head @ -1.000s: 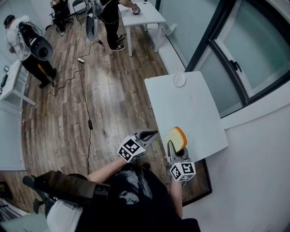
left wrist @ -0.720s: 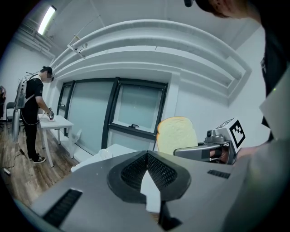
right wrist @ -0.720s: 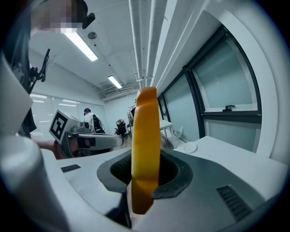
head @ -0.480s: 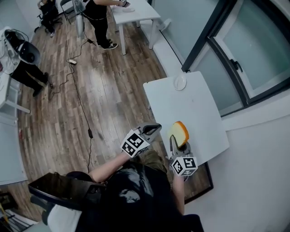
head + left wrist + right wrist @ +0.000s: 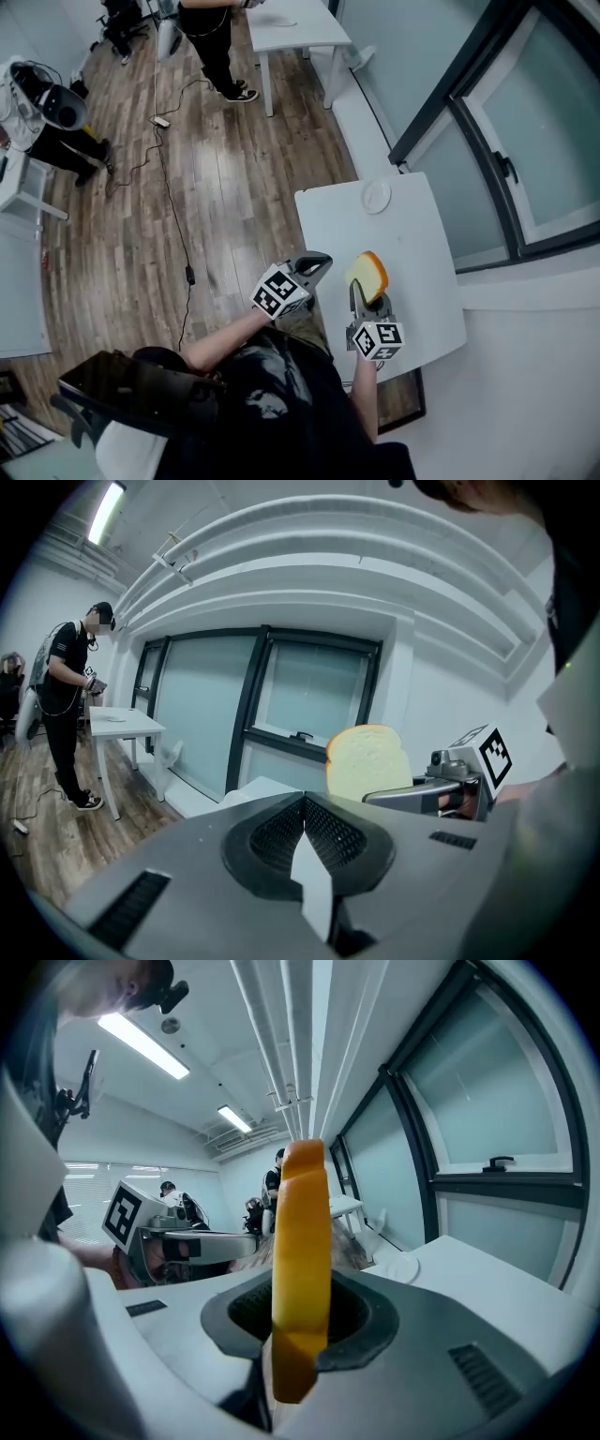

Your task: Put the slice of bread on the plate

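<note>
Yellow-crusted slice of bread (image 5: 367,274) is clamped upright in the right hand-held gripper (image 5: 360,298), lower centre of frame, over the tabletop (image 5: 412,244). Plate (image 5: 376,196) sits empty, well apart, upper centre. Left hand-held gripper (image 5: 317,263) is closed, empty. Placement outstanding.

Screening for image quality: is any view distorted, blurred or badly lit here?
Head view: sharp, evenly lit, mild wide-angle bend. Left gripper view: heavy fisheye, dark corners, slice of bread crisp, near foreground soft. Right gripper view: same fisheye, ceiling lights bright, the slice fills the centre, slightly soft.
</note>
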### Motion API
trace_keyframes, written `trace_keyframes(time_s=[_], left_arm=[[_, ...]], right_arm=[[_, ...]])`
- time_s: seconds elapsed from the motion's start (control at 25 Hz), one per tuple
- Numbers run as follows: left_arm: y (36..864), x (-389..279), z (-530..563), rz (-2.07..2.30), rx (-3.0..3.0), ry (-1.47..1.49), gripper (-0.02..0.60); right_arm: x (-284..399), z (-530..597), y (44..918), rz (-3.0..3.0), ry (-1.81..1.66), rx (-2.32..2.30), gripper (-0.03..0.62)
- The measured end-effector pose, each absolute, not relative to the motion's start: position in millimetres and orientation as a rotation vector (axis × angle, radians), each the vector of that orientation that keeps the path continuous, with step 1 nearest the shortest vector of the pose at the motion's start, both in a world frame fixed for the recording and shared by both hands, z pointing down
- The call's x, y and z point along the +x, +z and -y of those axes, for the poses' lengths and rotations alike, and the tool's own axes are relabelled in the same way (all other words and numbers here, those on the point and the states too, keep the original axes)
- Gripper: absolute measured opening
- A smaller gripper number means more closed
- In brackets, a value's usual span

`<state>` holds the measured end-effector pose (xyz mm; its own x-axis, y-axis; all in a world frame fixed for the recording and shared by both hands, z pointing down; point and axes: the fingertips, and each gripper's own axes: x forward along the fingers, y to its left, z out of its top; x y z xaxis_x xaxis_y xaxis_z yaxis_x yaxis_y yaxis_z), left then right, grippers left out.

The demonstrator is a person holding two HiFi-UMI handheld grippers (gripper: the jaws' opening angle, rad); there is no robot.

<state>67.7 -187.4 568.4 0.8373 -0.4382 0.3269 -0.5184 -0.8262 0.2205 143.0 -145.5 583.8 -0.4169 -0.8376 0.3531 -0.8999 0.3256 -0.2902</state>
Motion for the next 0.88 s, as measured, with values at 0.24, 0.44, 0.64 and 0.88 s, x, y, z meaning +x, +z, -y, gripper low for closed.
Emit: trace_keyframes(time_s=[0.24, 0.44, 0.64, 0.88], left_arm=[[603.3, 97.0, 233.4, 0.739, 2.704, 0.468, 0.003], [634.2, 113.5, 270.2, 0.702, 2.658, 0.507, 0.003], [658.0, 130.9, 314.8, 0.653, 2.629, 0.51, 0.003], [688.4, 135.4, 361.8, 0.642, 2.576, 0.569, 0.003]], right_arm=[[174.0, 197.6, 618.1, 2.388, 0.729, 1.539, 0.095], [185.5, 245.9, 654.4, 2.339, 0.792, 1.478, 0.095], [207.6, 308.7, 697.5, 2.286, 0.883, 1.469, 0.095], [231.4, 382.5, 768.0, 2.211, 1.136, 1.437, 0.095]])
